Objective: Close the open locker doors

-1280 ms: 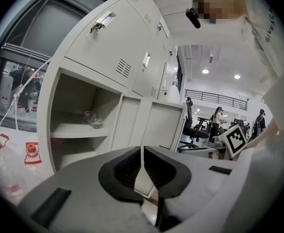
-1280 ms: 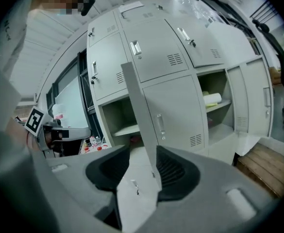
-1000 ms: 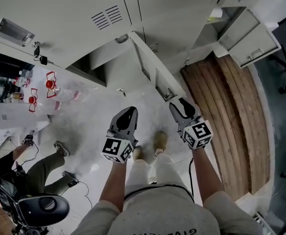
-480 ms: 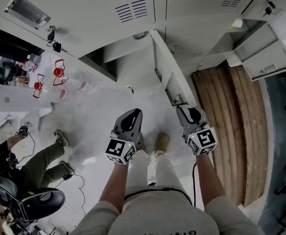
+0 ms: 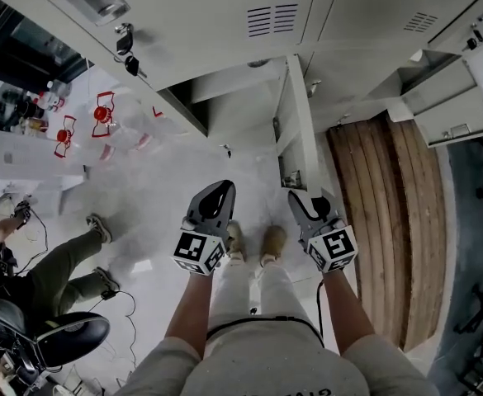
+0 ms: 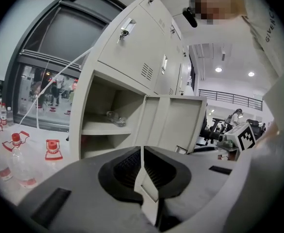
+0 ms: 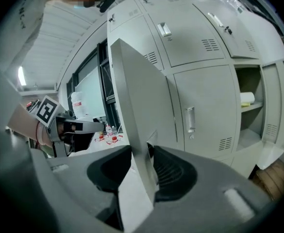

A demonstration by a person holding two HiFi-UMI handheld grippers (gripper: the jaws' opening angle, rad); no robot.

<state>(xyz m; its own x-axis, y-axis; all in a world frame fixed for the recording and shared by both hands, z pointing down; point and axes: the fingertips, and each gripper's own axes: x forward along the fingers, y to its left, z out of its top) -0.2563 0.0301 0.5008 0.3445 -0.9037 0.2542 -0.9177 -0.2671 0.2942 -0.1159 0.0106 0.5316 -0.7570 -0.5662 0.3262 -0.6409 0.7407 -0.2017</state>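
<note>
The open door [image 5: 300,122] stood edge-on, swung out from the locker row [image 5: 224,15] toward the person, with its free edge nearest them. The right tool [image 5: 305,198] gripped that free edge. In the right gripper view the panel ran up between the 2 pads with both against it. The jaws had just closed in, then eased slightly. The left tool [image 5: 221,188] hung left of the door and apart from it, its jaws together on nothing.

Left of the door the open compartment [image 5: 216,97] gaped, with bare white floor [image 5: 175,163] in front of it. A seated person [image 5: 59,262] was well left of the door. The wearer's 2 shoes [image 5: 253,242] stood just left of the door's free edge. Right of the door, closed locker fronts sat close behind it. Wooden planks [image 5: 390,221] lay just beside its foot, and a second open door [image 5: 452,118] hung well to the right.

1 second before, the door had slanted up-left across the head view, and the right tool sat just beside its free edge. Now the door ran nearly straight up the view.
</note>
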